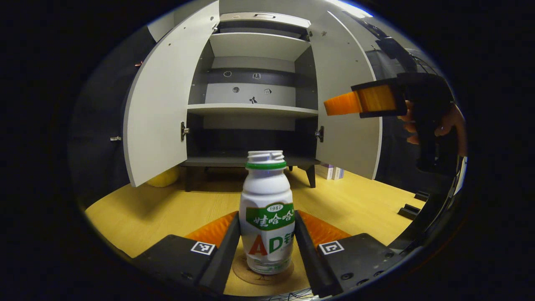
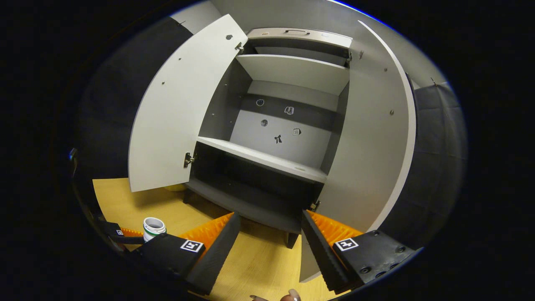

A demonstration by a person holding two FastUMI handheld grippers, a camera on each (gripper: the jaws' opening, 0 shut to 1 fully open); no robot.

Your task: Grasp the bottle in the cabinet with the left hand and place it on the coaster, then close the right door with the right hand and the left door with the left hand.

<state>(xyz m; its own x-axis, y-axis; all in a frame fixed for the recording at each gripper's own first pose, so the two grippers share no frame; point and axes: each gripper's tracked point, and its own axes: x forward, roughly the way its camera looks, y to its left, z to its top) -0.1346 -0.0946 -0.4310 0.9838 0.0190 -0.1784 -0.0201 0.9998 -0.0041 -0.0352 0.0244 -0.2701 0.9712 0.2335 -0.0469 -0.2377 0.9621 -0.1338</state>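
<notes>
Both cabinet doors, the left door (image 1: 156, 108) and right door (image 1: 347, 104), stand wide. On the bench (image 1: 167, 209) the bottle (image 1: 267, 213) stands upright on the coaster (image 1: 250, 274), cap upward, long axis vertical, clamped between the left tongs (image 1: 267, 240). Right tongs (image 2: 271, 242) hang apart, empty, facing the cabinet (image 2: 288, 138).

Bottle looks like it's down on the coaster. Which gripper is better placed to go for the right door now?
Right. The right gripper is open and empty, facing the open right door. The left gripper has its fingers against the bottle, standing on the coaster, so it probably must release first.
</notes>
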